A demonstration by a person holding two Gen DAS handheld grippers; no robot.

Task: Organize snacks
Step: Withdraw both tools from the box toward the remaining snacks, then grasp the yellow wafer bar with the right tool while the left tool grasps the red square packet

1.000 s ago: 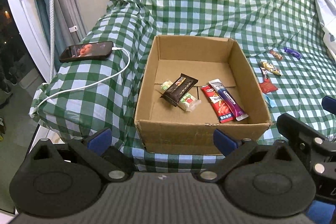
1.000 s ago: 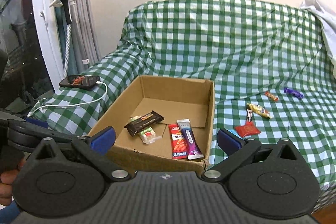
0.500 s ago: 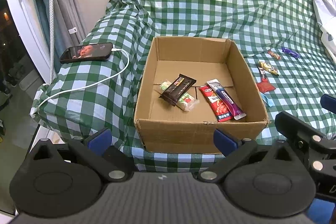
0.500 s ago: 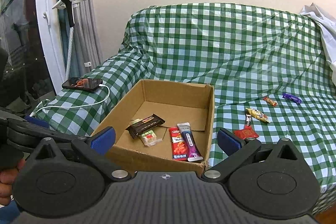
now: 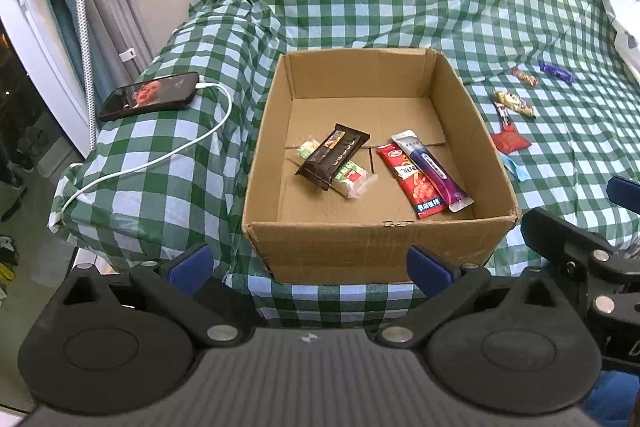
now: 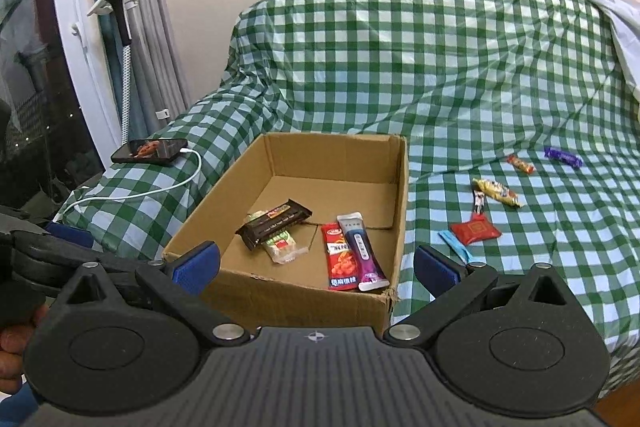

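A sofa draped in a green-and-white checked cloth (image 6: 460, 67) fills the room's far side, with a cream wall behind it and grey curtains by a window at the left. The left gripper (image 5: 308, 267) hangs in front of the sofa's edge with its blue-padded fingers spread wide, holding nothing and touching nothing. The right gripper (image 6: 316, 263) is likewise wide open and empty, just short of the near wall of the open brown cardboard box (image 6: 280, 291) that sits on the seat.

Inside the box lie four snacks. A dark brown chocolate bar wrapper (image 5: 333, 155) rests slantwise across a clear packet with green and red print (image 5: 352, 179); the bar's long axis runs from near-left to far-right. Beside them, a red flat sachet (image 5: 412, 181) and a purple-and-white stick pouch (image 5: 432, 171) lie side by side, touching — both long axes run roughly front to back. The box's far half is bare.

On the seat to the right of the box lie loose snacks, well apart from both grippers: a red square packet (image 6: 476, 231), a light blue strip (image 6: 456, 246), a yellow wrapped candy (image 6: 496, 191), a small orange candy (image 6: 521, 163) and a purple wrapped candy (image 6: 563, 157). A black smartphone (image 5: 150, 101) with a white charging cable (image 5: 168, 155) lies on the armrest left of the box.
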